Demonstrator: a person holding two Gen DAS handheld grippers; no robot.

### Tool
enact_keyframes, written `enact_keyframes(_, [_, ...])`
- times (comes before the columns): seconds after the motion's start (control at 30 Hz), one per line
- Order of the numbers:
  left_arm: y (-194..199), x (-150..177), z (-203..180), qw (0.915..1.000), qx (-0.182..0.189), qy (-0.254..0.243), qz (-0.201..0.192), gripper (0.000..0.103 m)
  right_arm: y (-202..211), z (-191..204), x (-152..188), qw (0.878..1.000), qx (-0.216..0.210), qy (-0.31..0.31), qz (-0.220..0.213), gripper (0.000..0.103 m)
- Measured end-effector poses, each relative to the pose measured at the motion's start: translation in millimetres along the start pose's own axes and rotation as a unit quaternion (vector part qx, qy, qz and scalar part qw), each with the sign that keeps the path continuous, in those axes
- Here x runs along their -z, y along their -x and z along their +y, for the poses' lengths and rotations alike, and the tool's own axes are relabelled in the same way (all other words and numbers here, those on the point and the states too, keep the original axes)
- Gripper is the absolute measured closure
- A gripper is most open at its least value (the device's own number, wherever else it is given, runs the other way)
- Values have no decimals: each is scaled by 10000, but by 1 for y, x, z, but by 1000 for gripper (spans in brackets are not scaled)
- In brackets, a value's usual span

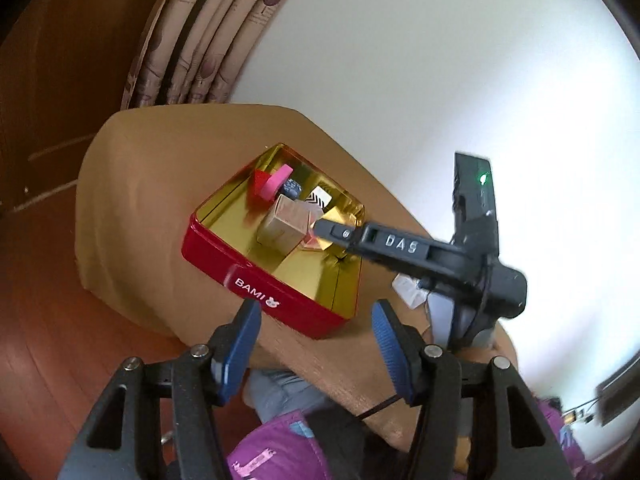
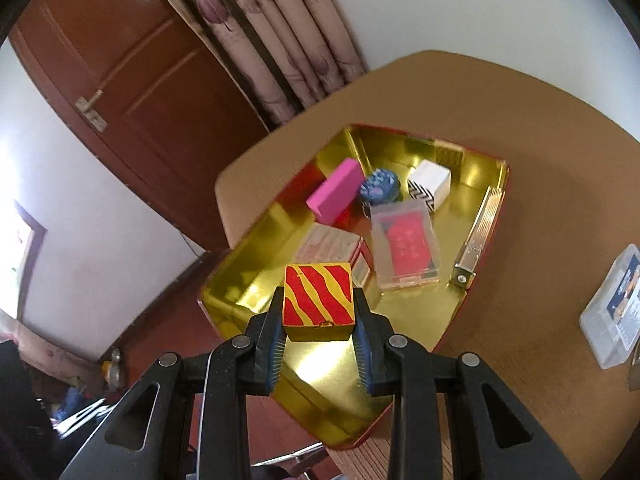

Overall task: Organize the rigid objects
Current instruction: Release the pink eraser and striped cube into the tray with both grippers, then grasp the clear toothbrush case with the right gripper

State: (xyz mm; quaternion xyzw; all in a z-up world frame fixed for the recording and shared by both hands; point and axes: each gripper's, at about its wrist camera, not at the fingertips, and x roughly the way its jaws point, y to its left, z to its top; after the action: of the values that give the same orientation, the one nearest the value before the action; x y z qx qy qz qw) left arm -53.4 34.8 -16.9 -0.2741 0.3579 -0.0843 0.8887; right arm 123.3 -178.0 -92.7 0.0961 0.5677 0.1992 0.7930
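A red tin with a gold inside [image 2: 484,216] [image 1: 224,252] stands on the brown table. In it lie a pink block [image 2: 334,192], a blue ball [image 2: 380,186], a white zigzag box [image 2: 430,182], a clear case with a red card [image 2: 404,246] and a pale carton [image 2: 330,246]. My right gripper [image 2: 319,312] is shut on a red-and-yellow striped block [image 2: 318,300] and holds it above the tin's near end. It also shows in the left wrist view [image 1: 324,230], reaching over the tin. My left gripper [image 1: 316,320] is open and empty, near the tin's front wall.
A clear plastic box with a blue label [image 2: 616,308] lies on the table to the right of the tin. A curtain [image 2: 280,32] and a brown door [image 2: 132,80] stand behind the table. The table edge [image 1: 320,364] is close below my left gripper.
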Motion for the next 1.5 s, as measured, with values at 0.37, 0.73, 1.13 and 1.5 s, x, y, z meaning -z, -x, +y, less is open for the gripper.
enact_keyframes(0.37, [-30, -1, 14, 9963, -651, -32, 560, 44, -14, 2, 7, 9989, 460, 90, -75, 53])
enact_keyframes(0.73, [-42, 7, 9, 9941, -511, -309, 901, 43, 110, -100, 29, 9548, 2161, -1620, -1241, 0])
enact_keyframes(1.13, [-52, 17, -2, 9862, -828, -804, 1187, 43, 87, -175, 14, 9354, 1736, -3014, -635, 0])
enact_keyframes(1.5, [-59, 18, 4, 9834, -727, -737, 1487, 43, 39, -179, -2, 9203, 2132, -3279, 4, 0])
